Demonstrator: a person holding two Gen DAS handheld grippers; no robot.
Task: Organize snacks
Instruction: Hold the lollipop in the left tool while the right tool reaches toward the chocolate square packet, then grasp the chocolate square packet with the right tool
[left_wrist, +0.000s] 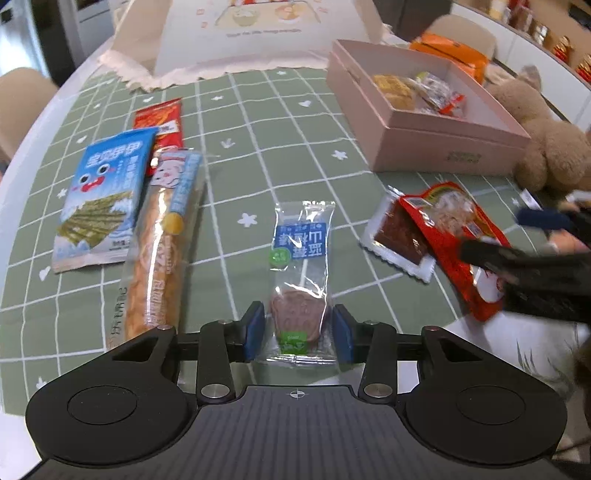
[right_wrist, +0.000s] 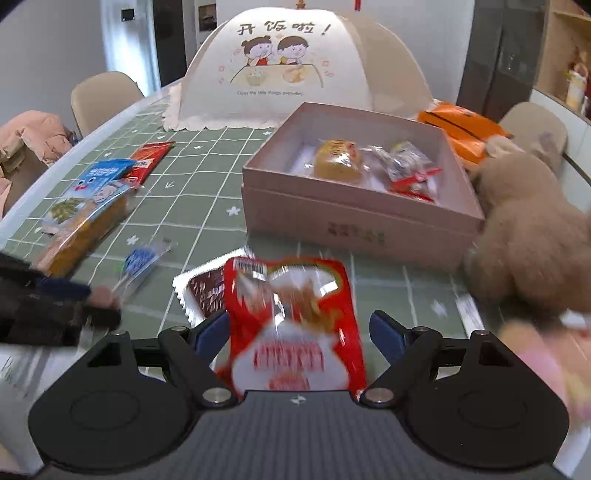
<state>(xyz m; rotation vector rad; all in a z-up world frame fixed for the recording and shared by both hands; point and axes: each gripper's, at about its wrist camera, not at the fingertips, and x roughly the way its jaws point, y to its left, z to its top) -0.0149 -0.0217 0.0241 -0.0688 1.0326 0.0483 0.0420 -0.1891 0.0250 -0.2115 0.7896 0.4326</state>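
Note:
A clear lollipop packet (left_wrist: 301, 258) with a blue label lies on the green checked tablecloth (left_wrist: 258, 147). Its candy end sits between the pads of my left gripper (left_wrist: 298, 328), which stands open with small gaps either side. In the right wrist view the same packet (right_wrist: 142, 260) shows beside the left gripper (right_wrist: 92, 301). A red snack packet (right_wrist: 291, 295), blurred, lies between the fingers of my right gripper (right_wrist: 297, 332), which is open. Its right pad stands apart from the packet. The red packet (left_wrist: 454, 221) rests partly on a brown snack (left_wrist: 397, 236) in a clear wrapper.
A pink box (right_wrist: 354, 206) holding several wrapped snacks stands behind the red packet. A plush bear (right_wrist: 528, 229) sits at its right. A seaweed packet (left_wrist: 99, 199), a long bread stick (left_wrist: 159, 251) and a red packet (left_wrist: 159, 122) lie at left. A mesh food cover (right_wrist: 295, 66) stands at the back.

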